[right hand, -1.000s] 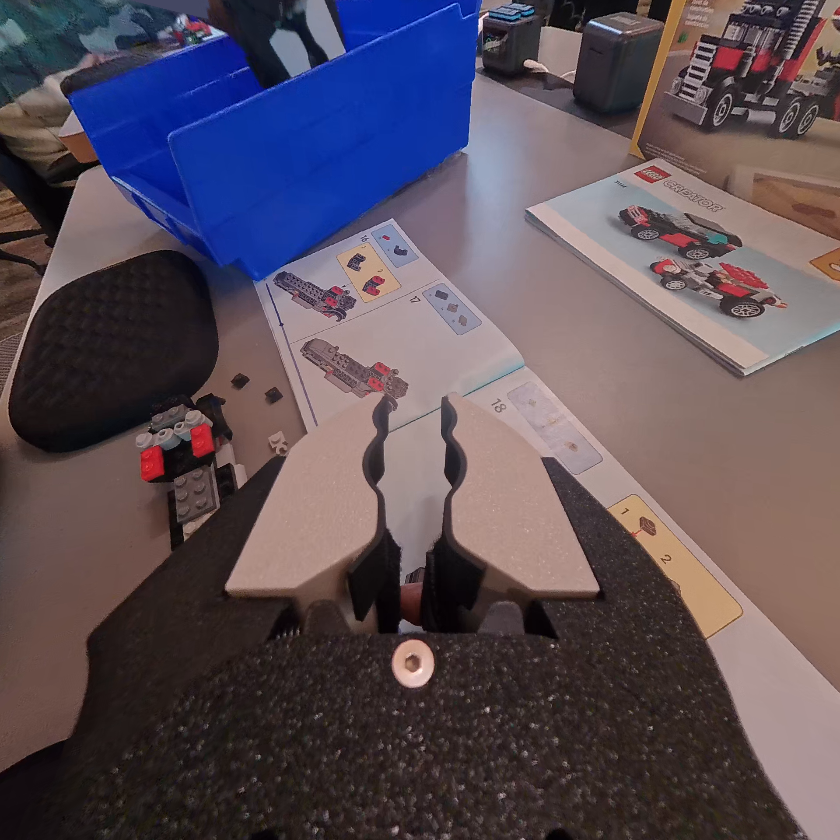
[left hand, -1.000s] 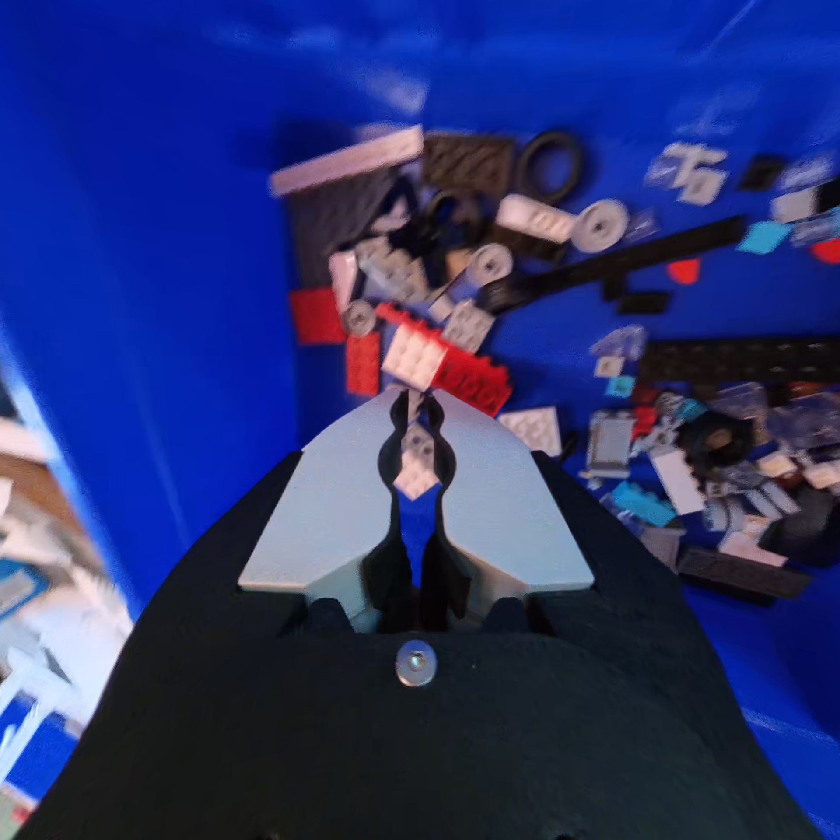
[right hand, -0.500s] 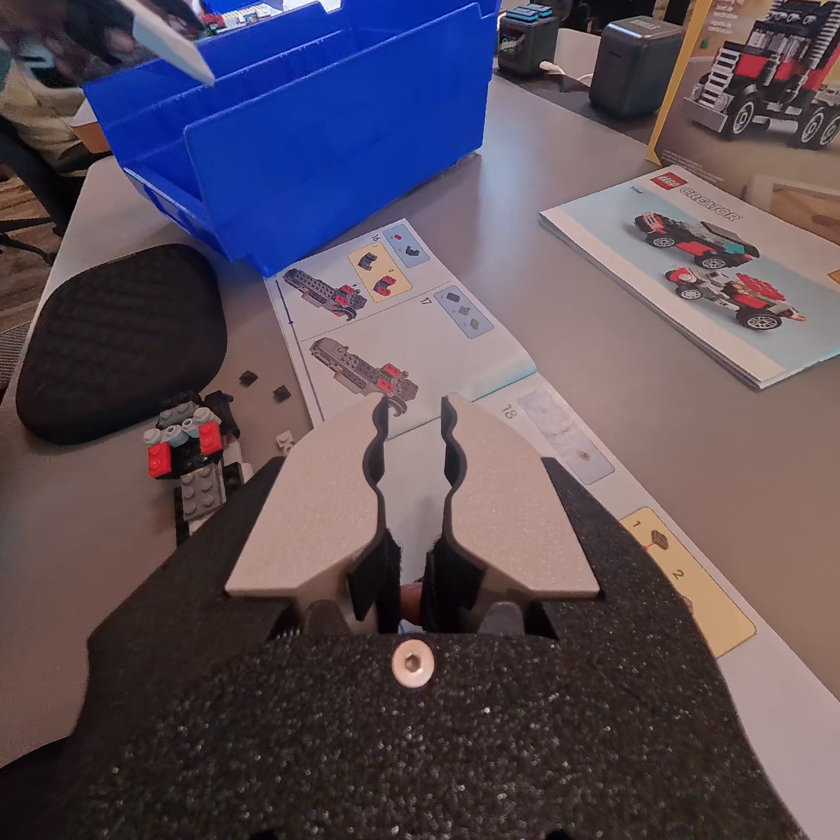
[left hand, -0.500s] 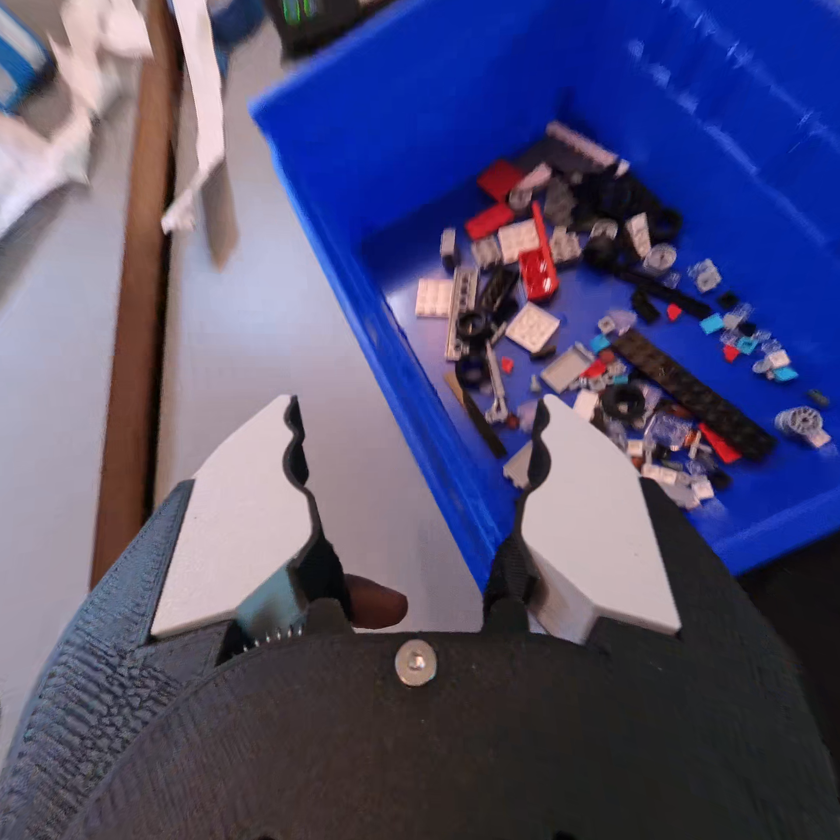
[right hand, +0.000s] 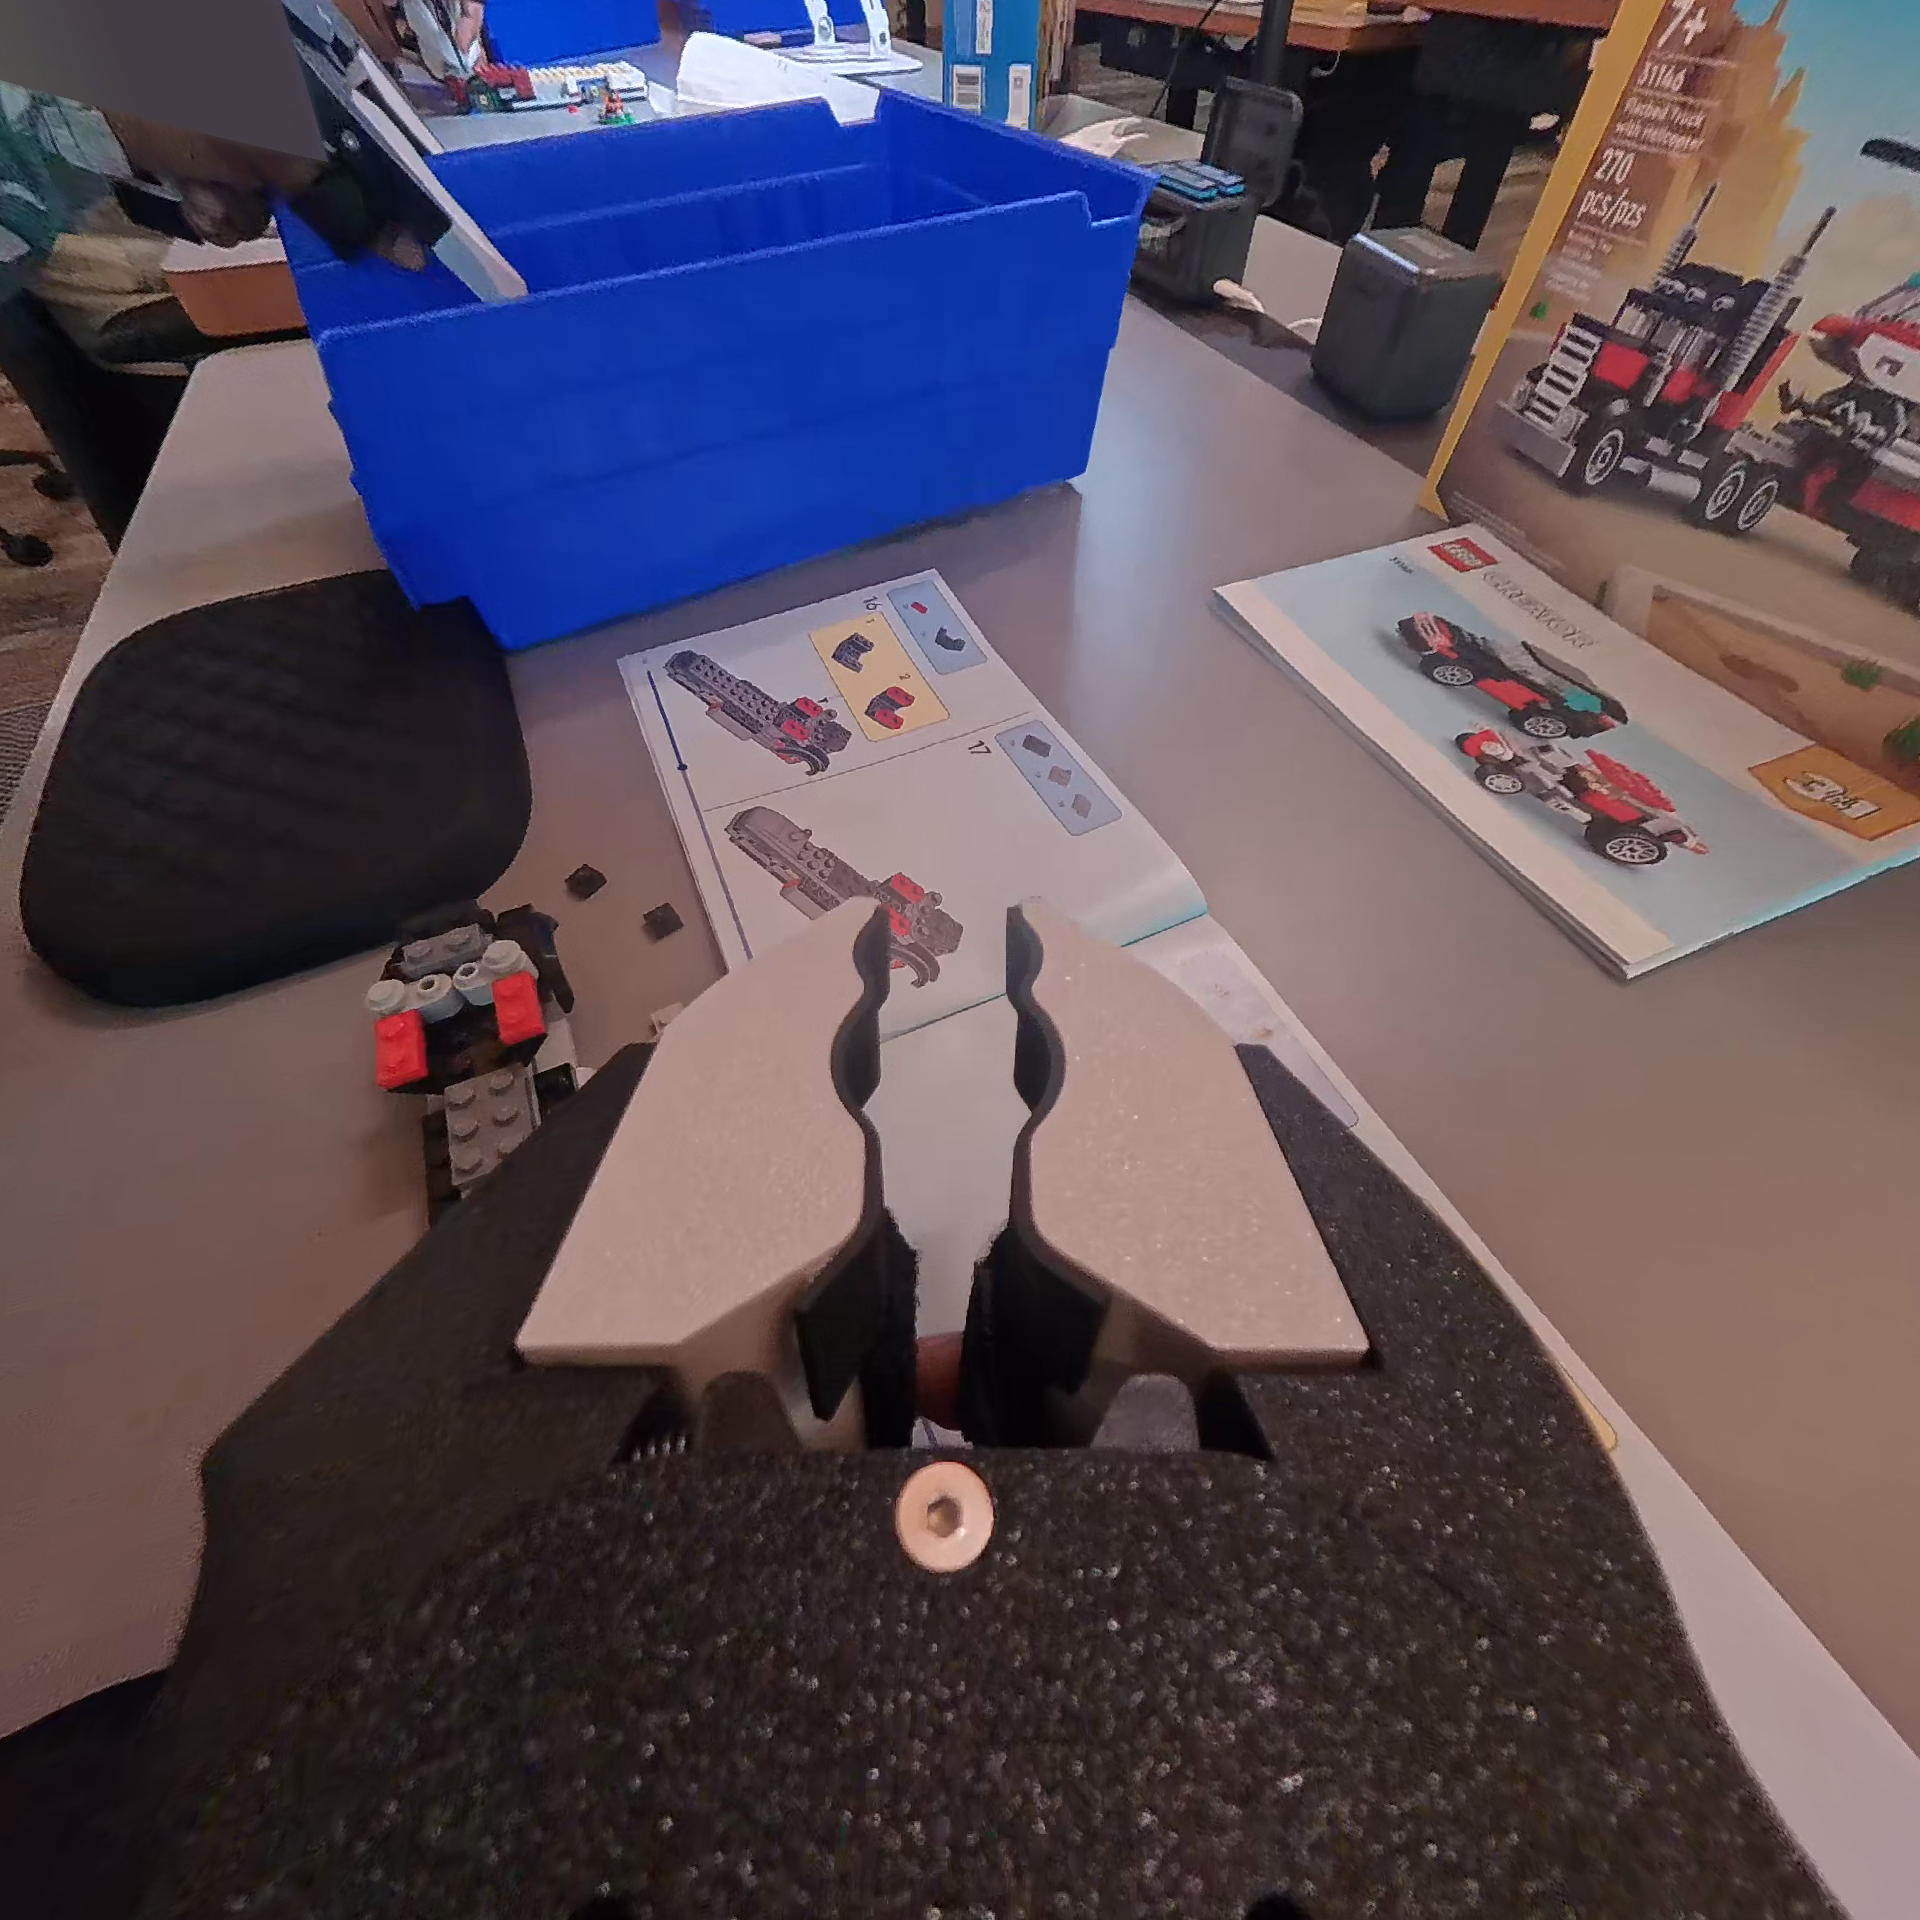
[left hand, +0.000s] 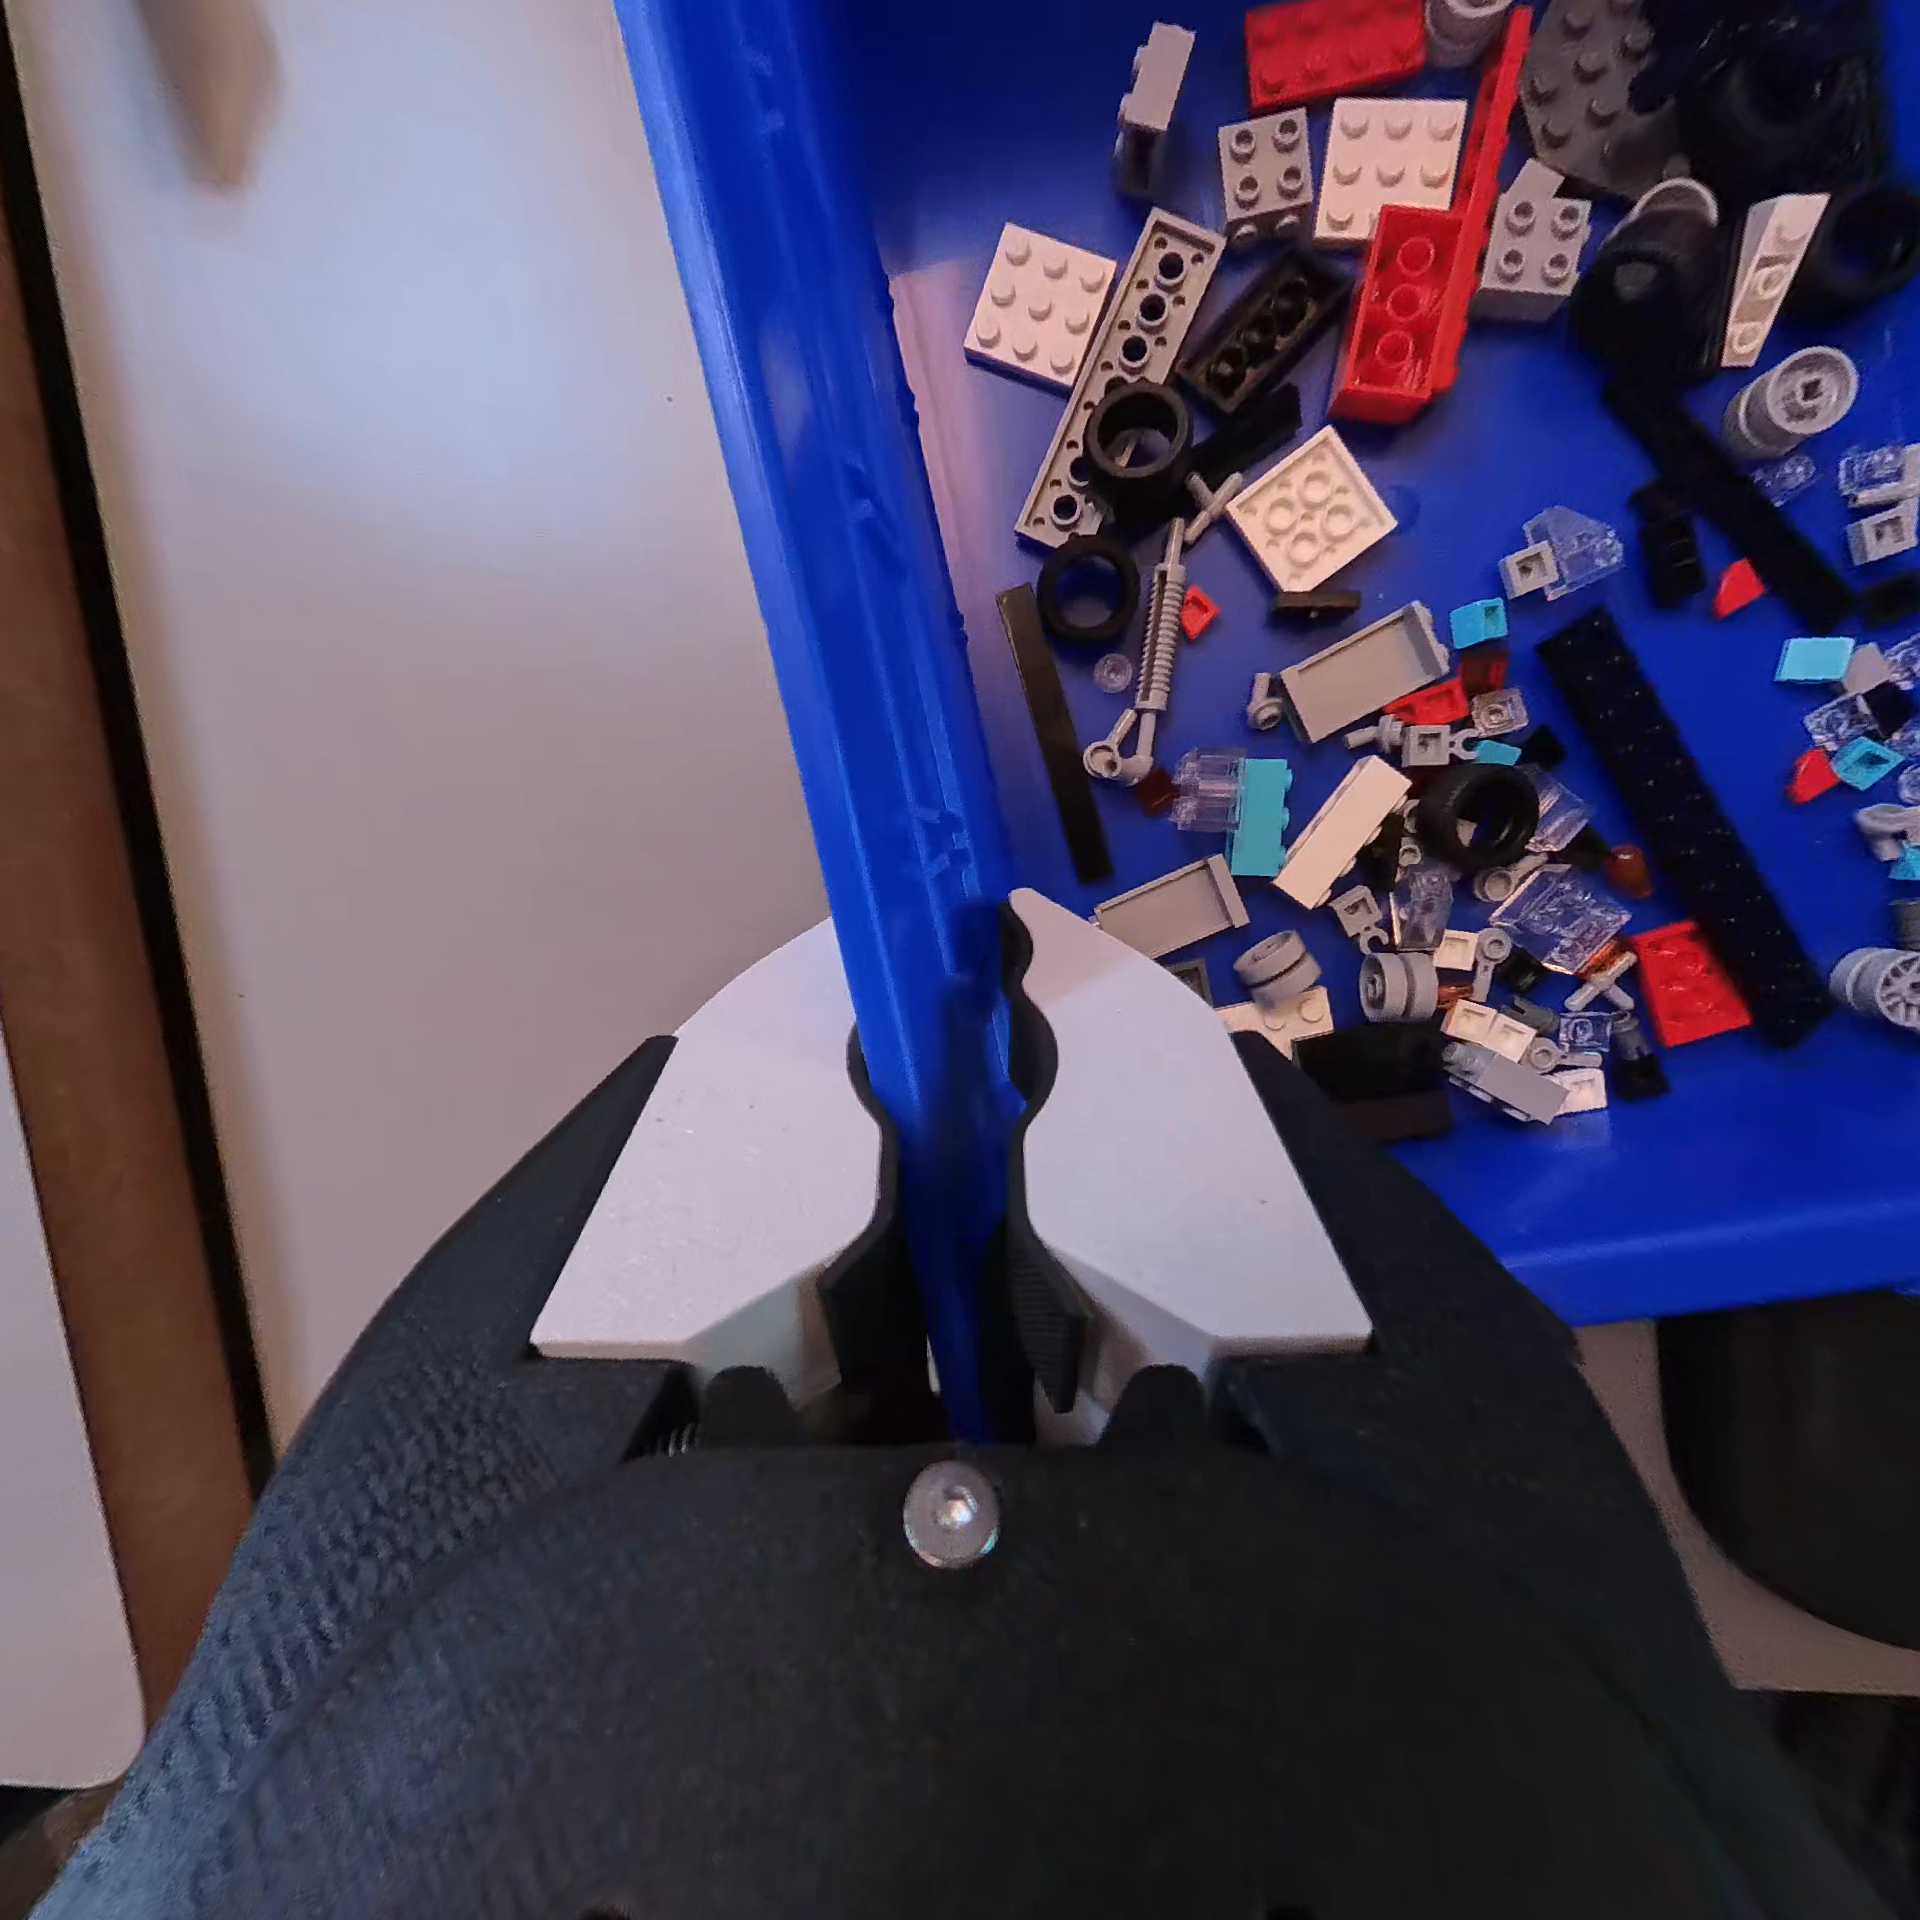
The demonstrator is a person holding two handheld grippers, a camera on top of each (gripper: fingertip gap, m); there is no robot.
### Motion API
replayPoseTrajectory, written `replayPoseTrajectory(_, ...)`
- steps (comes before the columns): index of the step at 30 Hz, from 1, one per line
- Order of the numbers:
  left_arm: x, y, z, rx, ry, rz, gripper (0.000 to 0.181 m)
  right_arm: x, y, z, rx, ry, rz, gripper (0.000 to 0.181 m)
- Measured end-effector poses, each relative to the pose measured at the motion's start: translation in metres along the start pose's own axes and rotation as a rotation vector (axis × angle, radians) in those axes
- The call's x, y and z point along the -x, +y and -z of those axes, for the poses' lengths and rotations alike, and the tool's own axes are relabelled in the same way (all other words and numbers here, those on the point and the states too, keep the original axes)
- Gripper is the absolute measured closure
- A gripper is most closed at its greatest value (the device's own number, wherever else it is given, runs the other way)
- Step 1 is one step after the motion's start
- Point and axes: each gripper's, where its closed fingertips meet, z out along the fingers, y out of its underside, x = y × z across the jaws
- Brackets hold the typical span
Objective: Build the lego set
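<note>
Grey table: partial truck build beside open manual. Left gripper clamped on blue bin wall; loose pcs inside. Right gripper slightly apart, empty. Est. early-mid build; most pcs unplaced.

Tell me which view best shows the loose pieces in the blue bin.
The left wrist view: it looks down into the blue bin, so the loose pieces lie in plain sight beside the left gripper, whose jaws clamp the wall. The right wrist view shows only the bin's outer walls; the pieces are hidden.
</note>
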Motion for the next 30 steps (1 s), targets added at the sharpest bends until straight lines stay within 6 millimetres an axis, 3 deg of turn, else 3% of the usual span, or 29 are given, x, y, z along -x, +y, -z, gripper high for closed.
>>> replayPoseTrajectory(11,0.013,-0.001,0.01,0.019,-0.068,-0.036,0.166,-0.003,-0.006,0.007,-0.026,0.036,0.013,0.161)
replayPoseTrajectory(19,0.028,-0.021,0.041,0.053,-0.215,-0.156,0.166,-0.011,-0.003,0.012,-0.004,0.083,0.034,0.165)
replayPoseTrajectory(30,0.025,-0.032,0.055,0.058,-0.299,-0.222,0.167,-0.015,0.012,0.009,0.079,0.097,0.058,0.172)
